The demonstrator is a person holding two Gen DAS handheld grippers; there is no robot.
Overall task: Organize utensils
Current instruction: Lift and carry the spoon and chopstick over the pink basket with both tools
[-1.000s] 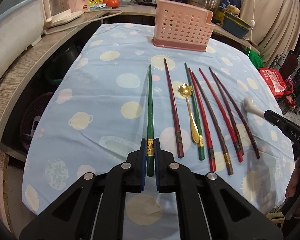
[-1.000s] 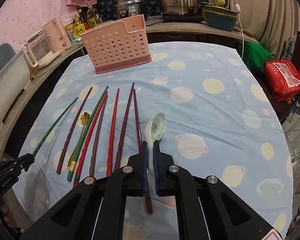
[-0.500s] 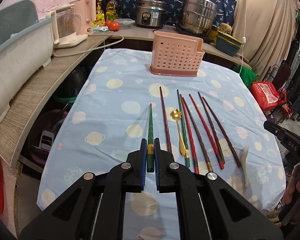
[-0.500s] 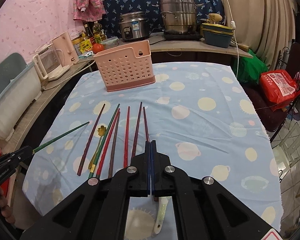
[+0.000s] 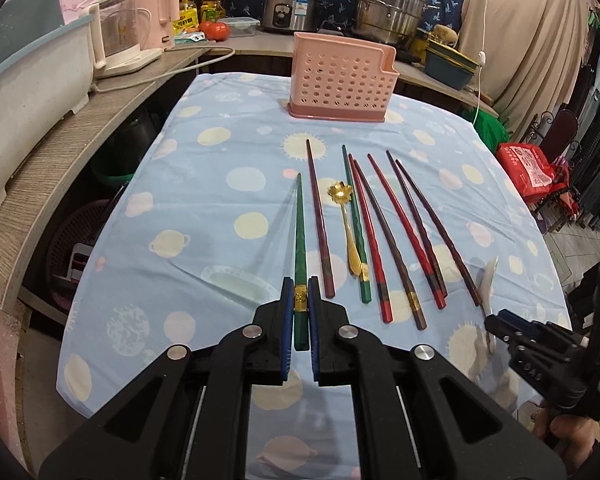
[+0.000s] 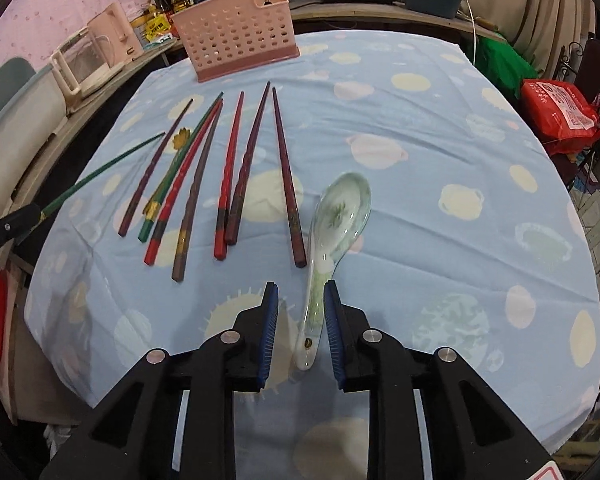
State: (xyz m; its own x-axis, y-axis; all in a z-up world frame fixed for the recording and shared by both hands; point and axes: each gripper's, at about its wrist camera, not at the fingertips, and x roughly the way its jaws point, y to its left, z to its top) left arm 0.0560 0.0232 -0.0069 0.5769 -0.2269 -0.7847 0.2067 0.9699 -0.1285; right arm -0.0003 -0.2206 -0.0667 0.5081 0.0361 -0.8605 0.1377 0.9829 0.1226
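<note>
Two grippers in view. Left gripper point(image 5: 299, 292) is clamped on the green chopstick point(image 5: 300, 240) at its gold band, bottom centre of the left wrist frame; the stick points up-frame, with its shadow on the cloth to its left. Right gripper point(image 6: 300, 300) has its jaws apart, straddling the handle of the ceramic spoon point(image 6: 336, 232), which lies on the tablecloth point(image 6: 440, 128) with its bowl up-frame; handle sits next to the right pad, contact unclear. Row of loose chopsticks point(image 5: 380, 236) lies mid-frame in the left view, right of the held one, with a gold spoon point(image 5: 346, 220) among them next to a second green stick. Pink utensil holder point(image 5: 342, 78) stands upright, upper centre, at the table's far end. Counter behind carries a rice cooker point(image 5: 290, 10) and a steel pot point(image 5: 392, 10).
</note>
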